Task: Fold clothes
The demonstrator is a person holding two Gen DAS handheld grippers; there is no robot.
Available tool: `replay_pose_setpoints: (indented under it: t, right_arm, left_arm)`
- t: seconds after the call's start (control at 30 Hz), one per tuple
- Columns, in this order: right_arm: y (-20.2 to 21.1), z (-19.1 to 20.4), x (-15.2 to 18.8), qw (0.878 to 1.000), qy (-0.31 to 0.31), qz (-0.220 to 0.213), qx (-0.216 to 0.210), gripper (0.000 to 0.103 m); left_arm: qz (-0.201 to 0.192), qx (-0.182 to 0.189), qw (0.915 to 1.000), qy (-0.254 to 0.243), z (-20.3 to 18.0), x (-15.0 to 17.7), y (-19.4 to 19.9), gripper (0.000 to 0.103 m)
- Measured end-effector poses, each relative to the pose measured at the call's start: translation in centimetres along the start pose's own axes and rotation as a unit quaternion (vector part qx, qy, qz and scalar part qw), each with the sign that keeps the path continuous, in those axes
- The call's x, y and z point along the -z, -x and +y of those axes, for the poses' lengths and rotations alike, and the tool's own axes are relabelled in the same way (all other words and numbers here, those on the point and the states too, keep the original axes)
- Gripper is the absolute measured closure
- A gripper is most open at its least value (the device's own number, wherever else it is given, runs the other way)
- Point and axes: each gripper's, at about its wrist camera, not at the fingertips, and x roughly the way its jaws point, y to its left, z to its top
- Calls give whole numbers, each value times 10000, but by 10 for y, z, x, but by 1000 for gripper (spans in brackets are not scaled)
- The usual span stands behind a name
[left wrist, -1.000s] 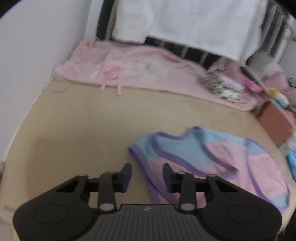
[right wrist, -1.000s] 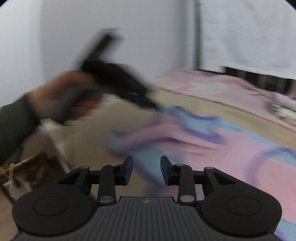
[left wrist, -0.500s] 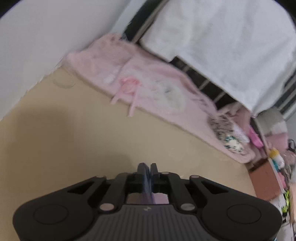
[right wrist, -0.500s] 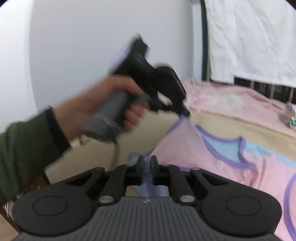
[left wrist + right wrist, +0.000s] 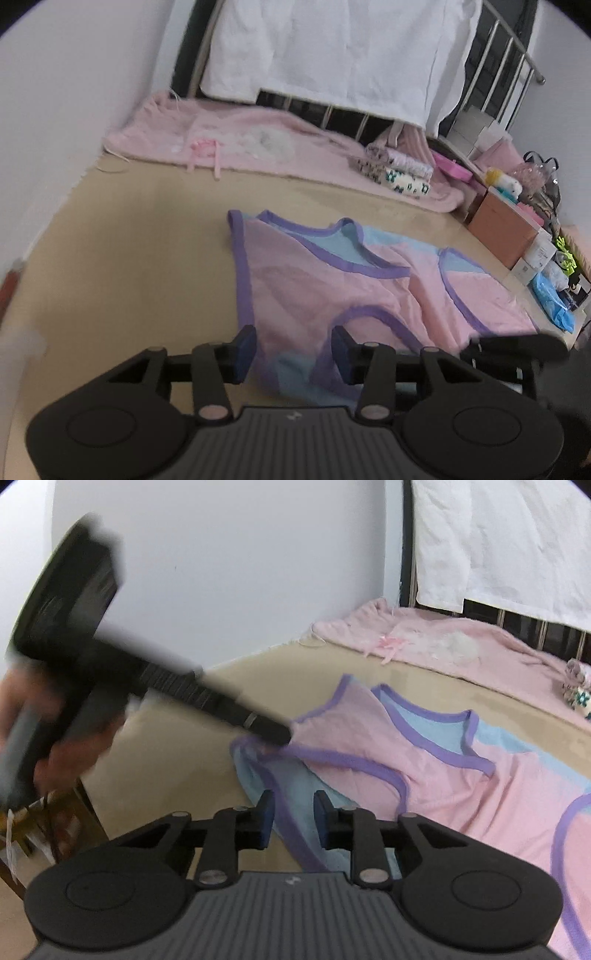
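Observation:
A pink and light-blue garment with purple trim [image 5: 332, 288] lies on the tan bed, its left side folded over onto the middle. My left gripper [image 5: 293, 349] hovers at the garment's near edge. Its jaws are opening, and the cloth lies loose beneath the gap with the pads off it. In the right wrist view the garment [image 5: 424, 768] spreads to the right, and the left gripper [image 5: 275, 734], blurred and held by a hand [image 5: 55, 746], has its tip at the folded corner. My right gripper [image 5: 293, 818] is also opening, over the blue near edge and purple trim, not pressing on it.
A pink blanket [image 5: 258, 144] lies along the far side under a white sheet [image 5: 332, 55] hung on a metal rail. Small folded clothes [image 5: 399, 173] and boxes [image 5: 498, 225] stand at the far right. A white wall [image 5: 221, 572] bounds the bed's left side.
Half a second ago both grippers were shut on the garment's edge and held it up. Now both jaws have parted, the cloth lies folded on the bed, and the left gripper has swung back.

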Motion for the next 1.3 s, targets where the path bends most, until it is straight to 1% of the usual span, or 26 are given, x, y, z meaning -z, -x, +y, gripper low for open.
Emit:
replay_pose_setpoints:
  t: [0.03, 0.07, 0.13, 0.2, 0.23, 0.27, 0.3, 0.43, 0.5, 0.53, 0.6, 0.63, 0.67, 0.7, 0.73, 0.77, 0.8, 0.87, 0.93, 0.97, 1.0, 1.03, 1.07, 1.17, 1.23, 1.3]
  right_arm:
    - [1, -1, -1, 9997, -125, -86, -177, 71]
    - [1, -1, -3, 9991, -215, -144, -328, 69]
    - [-11, 2, -7, 9988, -182, -89, -451, 69]
    - [-22, 5, -12, 9984, -251, -122, -494, 77]
    - [-24, 5, -12, 9982, -309, -135, -486, 90]
    - [-25, 4, -13, 9981, -367, -148, -477, 99]
    - [-25, 4, -13, 9977, -451, -170, -474, 102]
    - [2, -10, -5, 9940, -973, -292, -410, 102]
    - [5, -12, 1, 9941, -1029, -44, -334, 102]
    - [3, -10, 4, 9949, -963, 75, -293, 102]
    - [1, -7, 10, 9960, -829, 267, -216, 100]
    - [3, -6, 9, 9967, -758, 199, -194, 95]
    - [6, -6, 8, 9974, -692, 117, -167, 85]
    - [12, -9, 4, 9978, -644, -9, -127, 78]
    - [17, -12, -1, 9981, -593, -134, -50, 67]
    - [21, -17, -6, 9983, -516, -238, 162, 66]
    - [21, -21, -10, 9980, -350, -271, 449, 66]
    - [10, -26, -13, 9960, 79, -22, 885, 66]
    - [-7, -31, -11, 9940, 307, 298, 1004, 67]
    - [-14, -33, -10, 9929, 362, 397, 1061, 78]
    - [-18, -35, -9, 9922, 331, 428, 1126, 92]
    - [-18, -37, -8, 9915, 195, 427, 1209, 101]
    - [-17, -40, -7, 9910, 25, 404, 1276, 101]
    - [1, -59, -5, 9876, -783, 87, 1356, 101]
    - [13, -71, 2, 9849, -1074, 72, 1356, 101]
    - [16, -78, 4, 9847, -1148, 125, 1303, 100]
  left_arm:
    - [-104, -29, 9998, 137, 4, 4, 6, 60]
    - [-190, -43, 9994, 290, 8, 7, 11, 60]
    - [-152, -97, 9988, 446, 15, 8, 12, 61]
    - [-81, -157, 9982, 576, 20, 9, 12, 61]
    - [-65, -158, 9982, 582, 21, 9, 13, 61]
    - [-57, -148, 9983, 566, 20, 10, 13, 61]
    - [-48, -138, 9984, 549, 20, 11, 14, 61]
    - [17, -127, 9981, 595, 19, 18, 14, 61]
    - [14, -255, 9983, 526, 12, 20, 12, 62]
    - [17, -243, 9985, 482, 9, 21, 11, 62]
    - [10, -164, 9990, 411, 2, 22, 8, 62]
    - [-12, -135, 9991, 393, -1, 22, 7, 62]
    - [-27, -140, 9993, 344, -4, 22, 5, 63]
    - [-10, -234, 9995, 212, -8, 23, 3, 71]
    - [19, -357, 9993, 51, -13, 24, 1, 77]
    - [48, -480, 9988, -109, -17, 25, -1, 89]
    - [58, -574, 9982, -184, -19, 26, -1, 93]
    - [52, -706, 9973, -214, -20, 28, -1, 94]
    - [43, -767, 9968, -227, -21, 29, 0, 94]
    - [41, -800, 9965, -250, -22, 30, 0, 95]
    - [39, -832, 9961, -273, -22, 31, 1, 95]
    - [37, -865, 9958, -296, -23, 31, 1, 95]
    - [35, -897, 9955, -319, -24, 32, 1, 95]
    - [68, -977, 9948, -275, -25, 29, 0, 93]
    - [91, -1054, 9942, -213, -24, 26, -1, 91]
    - [29, -1150, 9933, -125, -25, 23, 3, 84]
